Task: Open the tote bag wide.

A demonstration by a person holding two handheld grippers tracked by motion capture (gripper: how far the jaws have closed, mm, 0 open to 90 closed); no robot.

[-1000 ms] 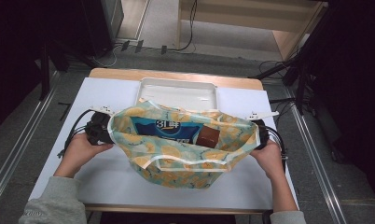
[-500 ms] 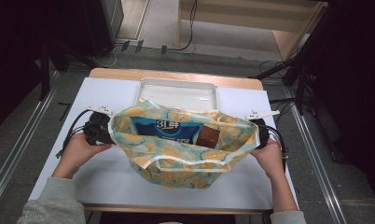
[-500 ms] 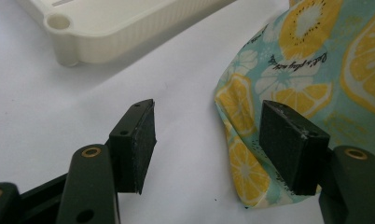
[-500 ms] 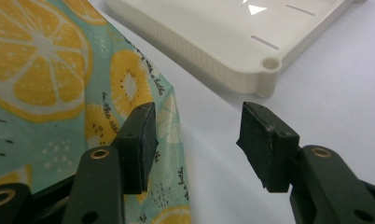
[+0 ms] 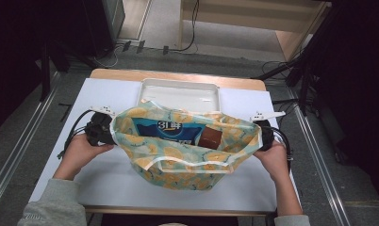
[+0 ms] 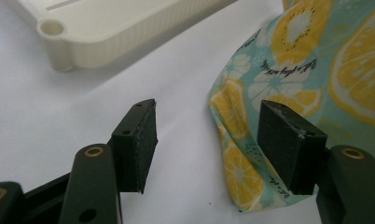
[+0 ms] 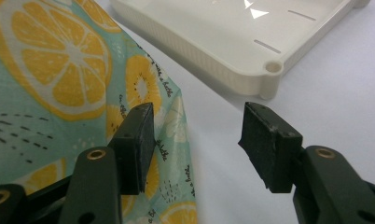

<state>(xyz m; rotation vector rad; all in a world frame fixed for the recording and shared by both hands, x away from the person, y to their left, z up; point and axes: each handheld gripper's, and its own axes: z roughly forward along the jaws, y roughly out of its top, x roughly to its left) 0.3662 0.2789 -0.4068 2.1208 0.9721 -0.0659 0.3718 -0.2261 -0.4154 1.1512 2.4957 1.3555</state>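
A teal cloth bag (image 5: 178, 160) printed with lemon slices lies open-mouthed in the middle of the white table (image 5: 107, 183). Inside it are a blue packet (image 5: 168, 129) and a small brown item (image 5: 210, 139). My left gripper (image 5: 111, 134) is at the bag's left edge, held by a hand. In the left gripper view it (image 6: 213, 144) stands open, with a fold of the bag (image 6: 237, 140) lying between the jaws near the right pad, not pinched. My right gripper (image 5: 259, 136) is at the bag's right edge. It (image 7: 199, 144) is open too, its left pad over the bag's hem (image 7: 171, 130).
A shallow white tray (image 5: 178, 92) sits just behind the bag, and its corners show in the left gripper view (image 6: 106, 28) and the right gripper view (image 7: 223, 32). Cables trail from both grippers. Metal rails (image 5: 18, 150) run along the table's sides.
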